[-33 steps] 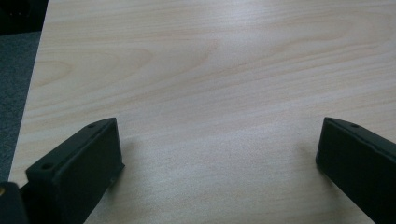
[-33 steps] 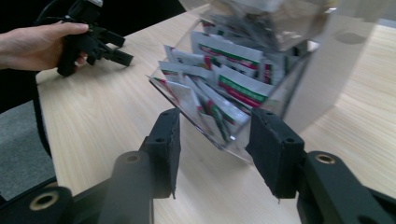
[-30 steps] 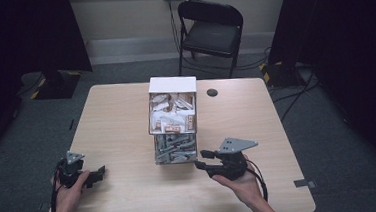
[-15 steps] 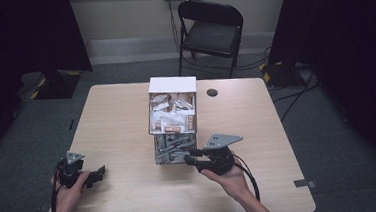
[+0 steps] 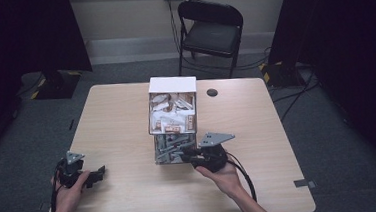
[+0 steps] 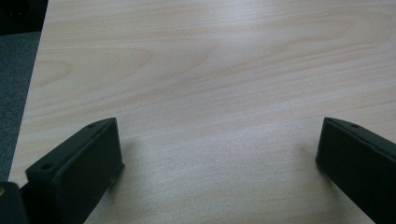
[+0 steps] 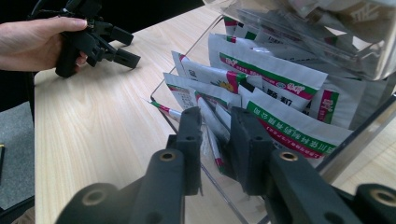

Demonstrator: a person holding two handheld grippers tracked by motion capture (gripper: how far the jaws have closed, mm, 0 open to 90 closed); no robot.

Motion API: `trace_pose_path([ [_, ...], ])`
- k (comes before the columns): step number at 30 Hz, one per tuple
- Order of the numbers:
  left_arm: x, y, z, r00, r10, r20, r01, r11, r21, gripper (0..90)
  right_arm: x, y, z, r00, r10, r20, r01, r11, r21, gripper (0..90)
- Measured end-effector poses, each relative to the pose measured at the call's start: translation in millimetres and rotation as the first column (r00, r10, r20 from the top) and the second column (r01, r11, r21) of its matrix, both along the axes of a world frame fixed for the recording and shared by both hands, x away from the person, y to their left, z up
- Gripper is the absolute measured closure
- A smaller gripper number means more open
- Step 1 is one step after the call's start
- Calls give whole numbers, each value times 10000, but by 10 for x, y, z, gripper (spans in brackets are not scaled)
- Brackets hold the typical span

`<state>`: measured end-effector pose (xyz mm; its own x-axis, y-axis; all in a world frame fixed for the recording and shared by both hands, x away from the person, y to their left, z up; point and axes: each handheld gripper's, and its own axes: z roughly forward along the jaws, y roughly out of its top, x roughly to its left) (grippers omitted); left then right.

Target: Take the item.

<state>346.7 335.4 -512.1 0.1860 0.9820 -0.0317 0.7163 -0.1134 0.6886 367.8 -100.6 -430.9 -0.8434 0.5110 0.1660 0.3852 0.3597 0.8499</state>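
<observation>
Clear two-tier organiser [image 5: 173, 121] stands at mid-surface, slightly toward the far edge. Upper tier, with a white back panel, holds brown-and-white sachets; lower tier [image 7: 299, 116] holds white sachets [image 7: 285, 121] with green and red bands, standing on edge and leaning.

Right gripper [image 5: 187, 153] sits at the front of the lower tier; in the right gripper view [image 7: 215, 135] its fingers [image 7: 189, 140] reach over the clear front wall and close narrowly about the edge of one thin sachet [image 7: 212, 140] (whether it is actually clamped cannot be told for certain, but both fingers appear to press it). Grey three-cornered plate [image 5: 216, 137] on top; cable trails back along the forearm.

Left gripper [image 5: 98, 173] is well apart from the organiser, near the left front corner of the surface [image 5: 122, 130], held low. In the left gripper view [image 6: 219, 154] its fingers [image 6: 79, 163] are spread wide over bare wood grain, nothing between them.

Beyond the organiser, a small dark round disc [image 5: 212, 92] lies on the surface. Black folding chair [image 5: 210, 32] stands past the far edge, on grey carpet.
</observation>
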Motion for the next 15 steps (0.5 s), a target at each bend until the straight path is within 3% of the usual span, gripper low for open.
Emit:
trace_pose_path([
  [10,0,0,0,10000,-1,1,1,10000,0,0,6,12,-17,9998,172,47,-172,9998,-131,897],
  [15,0,0,0,10000,1,3,-1,10000,-3,0,12,-16,5,9999,108,78,-107,9999,-110,900],
])
